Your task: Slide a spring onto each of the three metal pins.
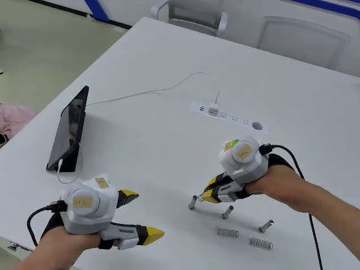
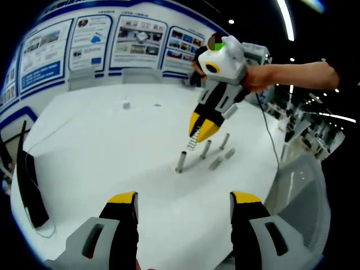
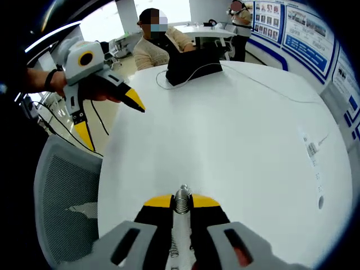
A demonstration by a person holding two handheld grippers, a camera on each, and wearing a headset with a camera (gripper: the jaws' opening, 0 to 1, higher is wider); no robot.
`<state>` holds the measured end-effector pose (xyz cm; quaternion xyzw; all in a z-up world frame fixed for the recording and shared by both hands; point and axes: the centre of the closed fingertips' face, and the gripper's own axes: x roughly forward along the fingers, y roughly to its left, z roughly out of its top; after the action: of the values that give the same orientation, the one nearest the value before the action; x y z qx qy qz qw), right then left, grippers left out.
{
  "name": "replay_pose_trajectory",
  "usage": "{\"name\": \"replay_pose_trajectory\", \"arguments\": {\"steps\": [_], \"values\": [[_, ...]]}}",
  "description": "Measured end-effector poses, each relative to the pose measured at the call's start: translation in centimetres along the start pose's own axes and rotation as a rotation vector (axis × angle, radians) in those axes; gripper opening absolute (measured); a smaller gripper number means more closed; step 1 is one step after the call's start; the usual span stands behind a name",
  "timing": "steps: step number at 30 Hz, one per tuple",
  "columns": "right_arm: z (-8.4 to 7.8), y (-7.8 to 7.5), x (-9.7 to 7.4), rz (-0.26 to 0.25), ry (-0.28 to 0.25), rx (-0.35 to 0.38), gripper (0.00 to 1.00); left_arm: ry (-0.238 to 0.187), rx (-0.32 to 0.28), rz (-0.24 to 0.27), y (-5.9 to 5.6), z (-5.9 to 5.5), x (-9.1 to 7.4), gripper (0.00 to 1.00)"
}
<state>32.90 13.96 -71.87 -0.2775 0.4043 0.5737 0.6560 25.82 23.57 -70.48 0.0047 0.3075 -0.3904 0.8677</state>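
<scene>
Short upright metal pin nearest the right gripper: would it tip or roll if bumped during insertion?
Probably tips easily: the short upright metal pin is slim and seems to stand loose on its small end on the smooth white table. Once down, its round shaft would likely roll.

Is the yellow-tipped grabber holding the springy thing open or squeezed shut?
Shut. The right gripper has its yellow-tipped jaws pressed against a small metal coil spring, with no gap on either side.

Left hand-held gripper jaws spread wide, right hand-held gripper pinched closed, tilted downward
</scene>
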Motion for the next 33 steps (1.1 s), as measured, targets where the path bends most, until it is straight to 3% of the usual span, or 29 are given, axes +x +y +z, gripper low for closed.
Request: {"name": "replay_pose_trajectory", "arguments": {"steps": [24,33], "values": [[0.2,-0.2,2.2,0.008,0.048,-0.068,0.13,0.001,-0.027,0.001,-0.1,-0.4,-0.2,0.66],[0.5,-0.3,2.8,0.007,0.043,-0.077,0.13,-0.005,-0.032,0.000,-0.1,-0.2,-0.3,0.66]]}}
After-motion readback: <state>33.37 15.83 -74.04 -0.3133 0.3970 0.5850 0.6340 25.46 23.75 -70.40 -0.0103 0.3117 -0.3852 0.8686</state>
